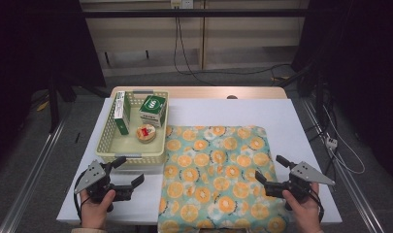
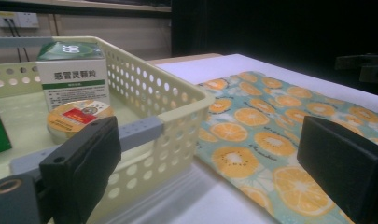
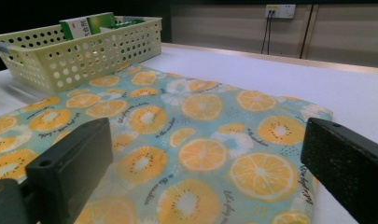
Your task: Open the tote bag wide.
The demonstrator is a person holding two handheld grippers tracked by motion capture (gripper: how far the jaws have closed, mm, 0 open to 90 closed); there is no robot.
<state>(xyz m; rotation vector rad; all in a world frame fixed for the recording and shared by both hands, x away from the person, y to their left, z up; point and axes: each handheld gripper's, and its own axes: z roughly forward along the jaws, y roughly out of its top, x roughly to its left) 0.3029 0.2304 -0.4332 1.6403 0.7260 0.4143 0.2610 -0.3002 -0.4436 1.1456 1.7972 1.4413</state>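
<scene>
Orange-print cloth (image 1: 218, 174) lies flat across the lower centre of the high view, on the white table (image 1: 281, 116), its near edge cut off by the bottom of the frame; at lower left the person's left hand (image 1: 94, 209) grips the left gripper (image 1: 131, 171) from below, forearm entering at the bottom edge, jaws spread wide and holding nothing, aimed toward the frame's right over bare table just below the basket; at lower right the right hand (image 1: 303, 209) holds the right gripper (image 1: 271, 170) over the cloth's right border, jaws likewise spread and empty, pointing toward the frame's left; whether either tool touches the surface cannot be told.

Farther up, at centre left, the pale yellow basket (image 1: 106, 133) sits just beside the cloth's upper left corner; inside stand a green-and-white carton (image 1: 121, 111), a second box (image 1: 153, 110) and a round tin (image 1: 146, 133) with a red label; the print on all three is too small to read in the high view.

In the left gripper view the black pads (image 2: 84, 163) frame the basket's corner at left and the cloth at right; the carton is cropped at the left edge; in the right gripper view the cloth fills the foreground between the jaws, the basket at upper left, its contents mostly hidden behind the perforated wall.
</scene>
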